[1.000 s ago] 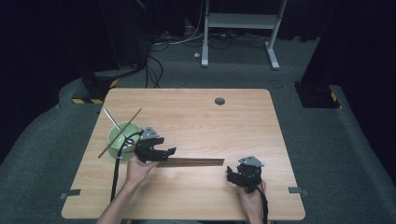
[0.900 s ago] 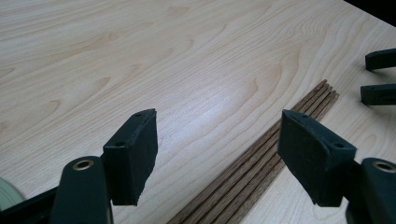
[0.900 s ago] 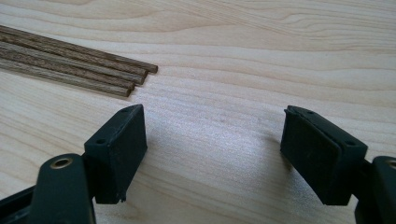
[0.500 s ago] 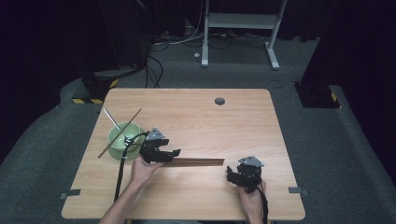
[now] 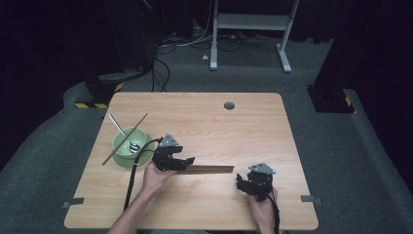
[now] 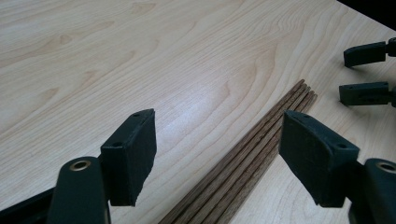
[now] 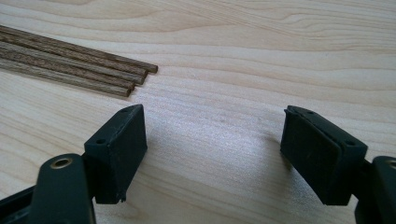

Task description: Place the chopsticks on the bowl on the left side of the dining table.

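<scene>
While the left gripper (image 6: pixel 217 161) hangs wide open astride the chopsticks (image 6: pixel 247 163), lower it squarely, then pinch just one.

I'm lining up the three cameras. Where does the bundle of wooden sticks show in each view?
High view: bundle of wooden sticks lies between both grippers, table's near half.
Left gripper view: runs from bottom centre to upper right.
Right gripper view: its ends, upper left.
Shared landmark: the bundle's end nearest the right gripper.
</scene>
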### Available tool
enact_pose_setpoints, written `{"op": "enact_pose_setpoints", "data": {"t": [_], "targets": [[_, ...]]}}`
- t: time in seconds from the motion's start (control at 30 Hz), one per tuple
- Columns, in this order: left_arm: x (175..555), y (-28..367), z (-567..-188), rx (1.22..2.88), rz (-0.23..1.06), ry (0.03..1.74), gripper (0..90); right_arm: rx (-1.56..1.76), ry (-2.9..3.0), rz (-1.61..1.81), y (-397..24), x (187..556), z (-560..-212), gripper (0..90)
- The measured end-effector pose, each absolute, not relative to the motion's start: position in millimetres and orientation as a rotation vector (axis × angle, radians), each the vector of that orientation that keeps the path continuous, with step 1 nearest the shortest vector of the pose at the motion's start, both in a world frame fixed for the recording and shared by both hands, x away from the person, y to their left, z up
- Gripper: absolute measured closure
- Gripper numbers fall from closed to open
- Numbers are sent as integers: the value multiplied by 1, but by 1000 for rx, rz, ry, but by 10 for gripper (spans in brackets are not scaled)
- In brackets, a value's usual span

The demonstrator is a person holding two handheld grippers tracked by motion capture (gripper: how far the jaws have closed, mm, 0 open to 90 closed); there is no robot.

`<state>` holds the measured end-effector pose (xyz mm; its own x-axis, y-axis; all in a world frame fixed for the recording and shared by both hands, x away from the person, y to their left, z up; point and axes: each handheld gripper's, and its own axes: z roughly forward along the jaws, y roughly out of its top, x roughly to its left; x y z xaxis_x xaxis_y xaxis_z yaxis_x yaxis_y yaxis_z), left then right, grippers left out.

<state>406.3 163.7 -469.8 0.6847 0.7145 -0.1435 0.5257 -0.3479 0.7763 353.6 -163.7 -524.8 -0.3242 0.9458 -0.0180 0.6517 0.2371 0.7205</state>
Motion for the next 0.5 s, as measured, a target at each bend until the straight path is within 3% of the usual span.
{"op": "enact_pose_setpoints", "data": {"t": [0.5], "targets": [[410, 146, -480, 2086, 253, 947, 286, 1460, 2060, 862, -164, 354, -525, 218]]}}
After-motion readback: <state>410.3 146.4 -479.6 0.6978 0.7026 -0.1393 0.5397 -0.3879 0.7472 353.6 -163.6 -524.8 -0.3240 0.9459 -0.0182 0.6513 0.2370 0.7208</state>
